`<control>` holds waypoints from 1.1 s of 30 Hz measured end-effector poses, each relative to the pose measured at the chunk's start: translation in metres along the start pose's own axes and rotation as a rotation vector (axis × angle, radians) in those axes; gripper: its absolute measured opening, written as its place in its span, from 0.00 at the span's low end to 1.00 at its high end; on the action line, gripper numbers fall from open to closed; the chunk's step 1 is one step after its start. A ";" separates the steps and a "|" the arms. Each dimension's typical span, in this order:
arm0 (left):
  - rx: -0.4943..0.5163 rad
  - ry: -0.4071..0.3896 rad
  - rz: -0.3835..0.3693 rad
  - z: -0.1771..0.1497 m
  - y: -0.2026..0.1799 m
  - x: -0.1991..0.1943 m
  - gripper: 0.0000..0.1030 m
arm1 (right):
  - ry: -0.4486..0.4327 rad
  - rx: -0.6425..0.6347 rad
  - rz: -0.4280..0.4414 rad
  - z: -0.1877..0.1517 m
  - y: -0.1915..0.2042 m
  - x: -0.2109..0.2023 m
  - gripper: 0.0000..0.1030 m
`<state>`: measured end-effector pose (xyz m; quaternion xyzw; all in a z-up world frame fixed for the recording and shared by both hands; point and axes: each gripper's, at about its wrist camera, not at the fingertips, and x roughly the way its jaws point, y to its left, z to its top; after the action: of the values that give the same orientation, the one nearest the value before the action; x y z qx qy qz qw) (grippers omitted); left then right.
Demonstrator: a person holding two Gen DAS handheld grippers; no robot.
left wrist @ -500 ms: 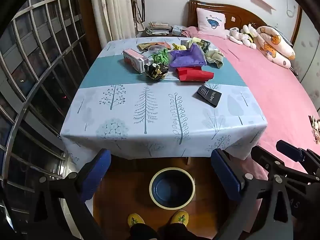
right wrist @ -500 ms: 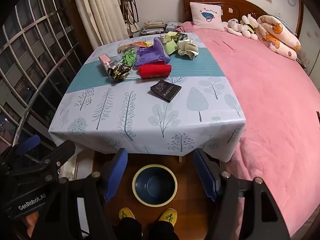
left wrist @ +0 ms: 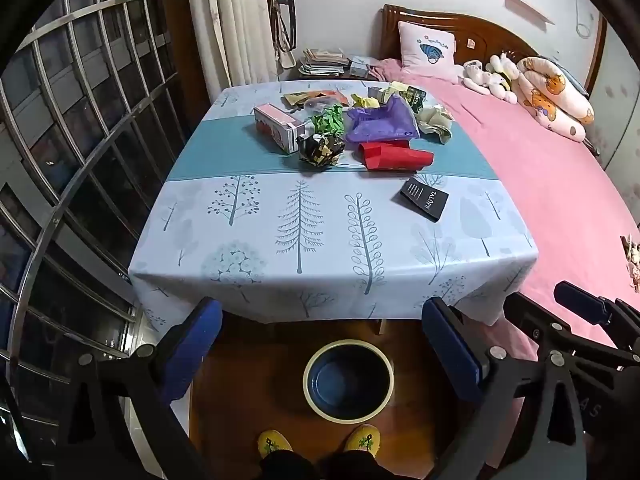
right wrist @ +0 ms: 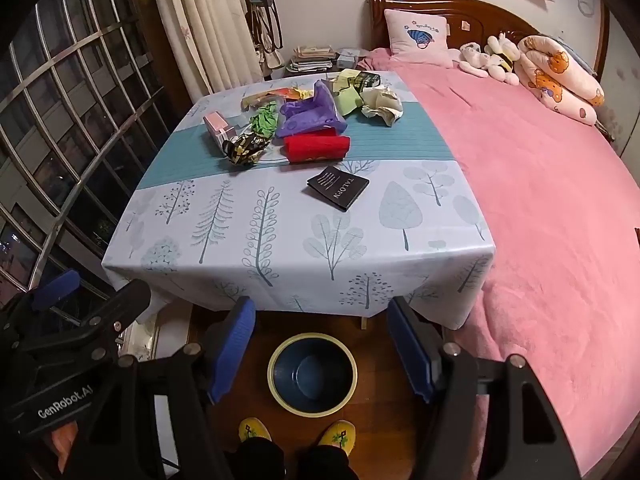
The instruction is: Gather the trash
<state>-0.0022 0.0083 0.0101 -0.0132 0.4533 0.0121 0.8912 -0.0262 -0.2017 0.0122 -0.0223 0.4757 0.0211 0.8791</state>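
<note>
A pile of trash lies at the far side of the table (left wrist: 280,280): a pink box (left wrist: 277,127), a black-gold crumpled wrapper (left wrist: 320,149), green paper (left wrist: 330,119), a purple bag (left wrist: 382,122), a red packet (left wrist: 394,156), crumpled pale paper (left wrist: 434,122). A black card (left wrist: 425,199) lies nearer. A blue bin (left wrist: 348,380) with a cream rim stands on the floor before the table; it also shows in the right wrist view (right wrist: 312,374). My left gripper (left wrist: 320,352) and right gripper (right wrist: 320,350) are open and empty, above the bin.
A pink bed (right wrist: 540,200) with pillow and plush toys adjoins the table's right side. A barred window (left wrist: 60,160) and curtain are at the left. The person's yellow slippers (left wrist: 276,442) stand by the bin on the wooden floor.
Both views have shifted only slightly; the grippers stay open and nothing on the table has moved.
</note>
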 end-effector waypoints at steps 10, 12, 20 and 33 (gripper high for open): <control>-0.001 0.002 -0.001 0.001 0.001 0.000 0.96 | -0.002 -0.001 0.005 0.002 0.002 0.002 0.67; -0.002 0.001 -0.001 0.000 0.001 0.000 0.96 | -0.001 0.000 0.005 0.002 0.003 0.002 0.67; -0.002 0.001 -0.001 -0.001 0.001 0.001 0.96 | 0.001 -0.001 0.004 0.003 0.005 0.002 0.67; -0.002 0.001 0.001 -0.001 0.001 0.001 0.96 | 0.001 -0.002 0.005 0.001 0.002 0.003 0.67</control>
<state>-0.0025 0.0093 0.0087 -0.0138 0.4537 0.0129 0.8910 -0.0240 -0.1994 0.0098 -0.0221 0.4761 0.0240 0.8788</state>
